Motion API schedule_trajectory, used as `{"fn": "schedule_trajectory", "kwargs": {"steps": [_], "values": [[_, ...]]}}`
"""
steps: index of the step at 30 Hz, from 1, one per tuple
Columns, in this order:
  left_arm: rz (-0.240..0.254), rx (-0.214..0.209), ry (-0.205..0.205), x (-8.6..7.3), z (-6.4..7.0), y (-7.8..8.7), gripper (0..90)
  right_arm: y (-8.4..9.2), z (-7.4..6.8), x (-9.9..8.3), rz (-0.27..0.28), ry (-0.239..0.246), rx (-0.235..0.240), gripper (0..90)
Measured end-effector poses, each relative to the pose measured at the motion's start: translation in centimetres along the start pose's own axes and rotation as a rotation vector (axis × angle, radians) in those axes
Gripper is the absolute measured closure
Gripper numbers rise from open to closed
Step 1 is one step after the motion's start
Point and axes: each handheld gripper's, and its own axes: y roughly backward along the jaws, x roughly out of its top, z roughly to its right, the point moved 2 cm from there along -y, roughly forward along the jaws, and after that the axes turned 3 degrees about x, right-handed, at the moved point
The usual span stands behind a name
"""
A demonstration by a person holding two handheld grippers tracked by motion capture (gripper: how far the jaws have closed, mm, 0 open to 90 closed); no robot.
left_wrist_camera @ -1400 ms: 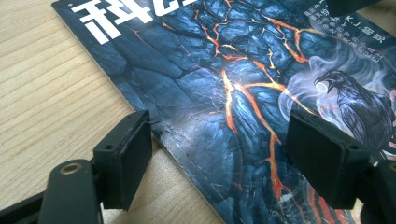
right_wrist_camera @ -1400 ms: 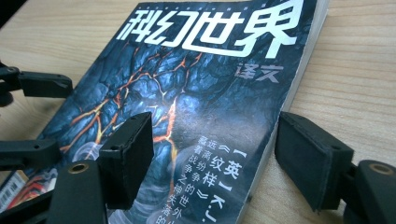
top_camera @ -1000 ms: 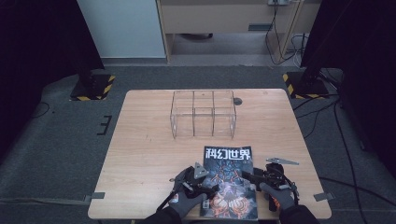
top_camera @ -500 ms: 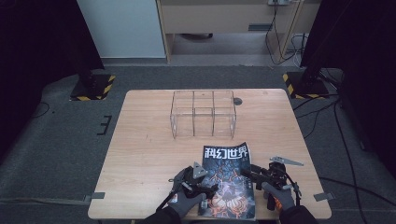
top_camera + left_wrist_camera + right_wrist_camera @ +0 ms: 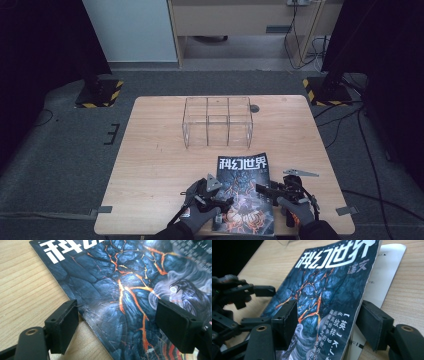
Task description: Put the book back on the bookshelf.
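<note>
Magazine flat at bench near edge, long axis running front to back, title end toward clear box. Dark cracked-lava cover, white title. Left claw and right claw both spread wide over it.

A clear divided box is set mid-table; a white sheet is seen lying on the wood.
</note>
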Motion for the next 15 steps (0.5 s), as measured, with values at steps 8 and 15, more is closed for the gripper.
{"fn": "schedule_trajectory", "kwargs": {"steps": [8, 15], "values": [[0.004, -0.004, -0.002, -0.04, -0.04, 0.0, 18.3, -0.64, 0.42, -0.08, -0.043, 0.018, -0.04, 29.8], [0.006, -0.008, -0.004, -0.06, -0.08, 0.01, 18.2, -0.72, 0.46, 0.3, -0.014, -0.006, 0.026, 30.6]]}}
